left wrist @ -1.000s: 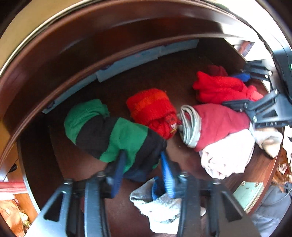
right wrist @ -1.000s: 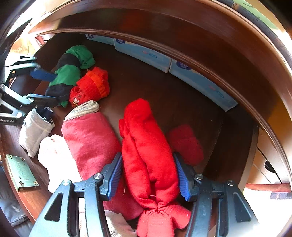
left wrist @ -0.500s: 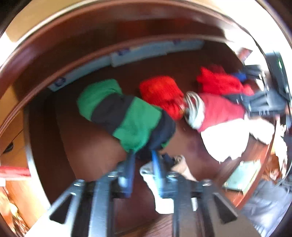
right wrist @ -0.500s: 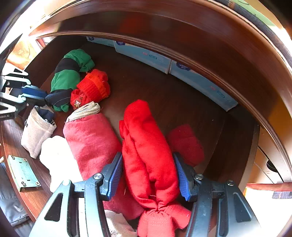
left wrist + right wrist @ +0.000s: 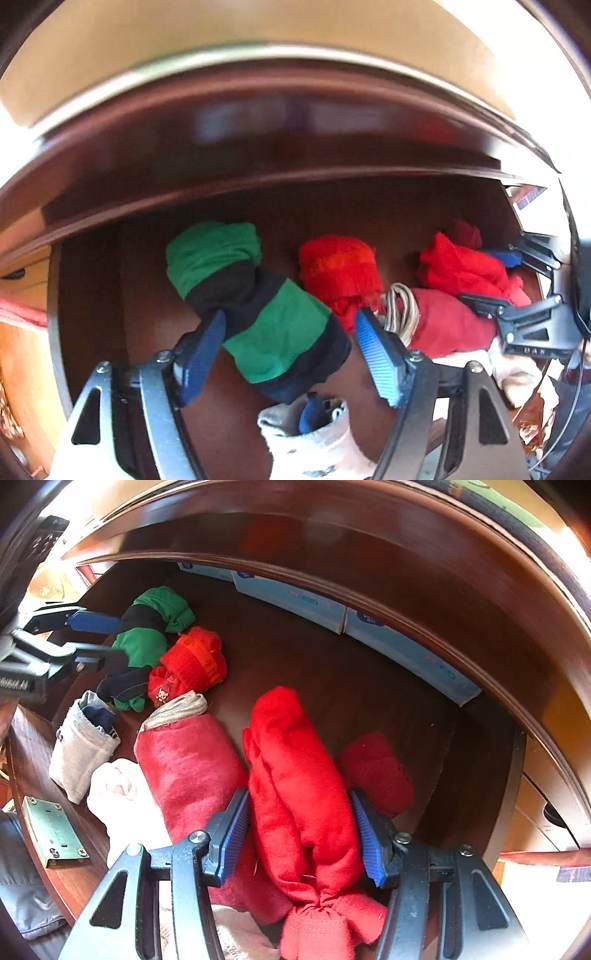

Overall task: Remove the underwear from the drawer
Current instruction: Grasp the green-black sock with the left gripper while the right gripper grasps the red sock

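Drawer (image 5: 332,686) pulled out, rolled underwear strewn across its floor, w/ blue boxes (image 5: 354,627) along the back. Right gripper (image 5: 299,834) points steeply down, pads clamped on the bright red roll (image 5: 295,775), prob ready to lift. Left gripper (image 5: 288,354), jaws just spread, straddles the green-black roll (image 5: 273,325) w/o pressing it; roll lies on the drawer floor.

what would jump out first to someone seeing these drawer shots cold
Probably the bright red rolled garment at the near right of the drawer, squeezed between the blue pads of the right claw. Next, the green and black striped roll at the left, lying between the pads of the left claw, whose jaws have just been opening and stand clear of it. Between them lie an orange-red bundle and a pink roll.
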A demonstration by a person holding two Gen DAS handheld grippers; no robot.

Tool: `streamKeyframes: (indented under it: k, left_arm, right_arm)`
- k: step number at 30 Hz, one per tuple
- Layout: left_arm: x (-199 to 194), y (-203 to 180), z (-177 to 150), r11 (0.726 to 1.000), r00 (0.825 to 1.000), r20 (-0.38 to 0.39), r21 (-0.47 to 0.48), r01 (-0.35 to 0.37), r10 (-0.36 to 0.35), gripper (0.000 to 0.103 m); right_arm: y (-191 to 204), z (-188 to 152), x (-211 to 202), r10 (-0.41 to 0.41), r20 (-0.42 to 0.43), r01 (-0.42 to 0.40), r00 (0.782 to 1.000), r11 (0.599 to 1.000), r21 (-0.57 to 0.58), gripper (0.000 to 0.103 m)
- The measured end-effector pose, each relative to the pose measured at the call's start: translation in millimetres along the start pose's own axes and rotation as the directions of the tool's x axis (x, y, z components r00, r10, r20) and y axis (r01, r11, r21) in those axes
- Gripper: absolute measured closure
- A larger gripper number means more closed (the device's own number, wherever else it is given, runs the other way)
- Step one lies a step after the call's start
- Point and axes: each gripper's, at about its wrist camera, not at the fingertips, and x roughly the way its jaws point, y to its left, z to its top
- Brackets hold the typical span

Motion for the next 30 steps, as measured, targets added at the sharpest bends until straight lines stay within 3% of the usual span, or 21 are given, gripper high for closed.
streamKeyframes:
  k: [9,18,19,21,23,26,30]
  left_arm:
    - [25.1,18.7,25.5,0.996,0.999,-0.046,-0.088,-0.010,0.006,0.025]
    - [45.7,21.9,27.2,0.993,0.997,-0.079,-0.122,0.005,-0.015,0.019]
    - [46.0,22.6,28.2,0.992,0.997,-0.076,-0.124,0.017,-0.027,0.021]
    - [42.1,28.5,26.3,0.991,0.997,-0.066,-0.130,0.030,-0.039,0.034]
    - [42.7,27.0,21.3,0.989,0.995,-0.074,-0.136,0.049,-0.060,0.055]
    - [45.6,30.8,21.8,0.988,0.993,-0.084,-0.141,0.065,-0.078,0.059]
    - [46.7,29.2,26.0,0.989,0.994,-0.096,-0.142,0.045,-0.059,0.055]
  right_arm:
    - [-4.6,-2.9,-4.9,0.021,0.013,-0.021,1.000,1.000,0.002,0.046]
    - [-11.3,-4.4,-10.5,0.038,0.021,-0.039,0.999,0.999,0.012,0.046]
    - [-11.9,-4.8,-10.4,0.037,0.020,-0.038,0.999,0.999,0.010,0.046]
    - [-11.0,-4.4,-8.6,0.036,0.017,-0.036,0.999,0.999,0.008,0.046]
    - [-10.4,-4.1,-8.1,0.035,0.016,-0.035,0.999,0.999,0.008,0.046]
    - [-9.8,-3.3,-7.7,0.038,0.017,-0.038,0.999,0.999,0.011,0.046]
    - [-10.9,-3.9,-5.9,0.042,0.016,-0.042,0.999,0.999,0.014,0.046]
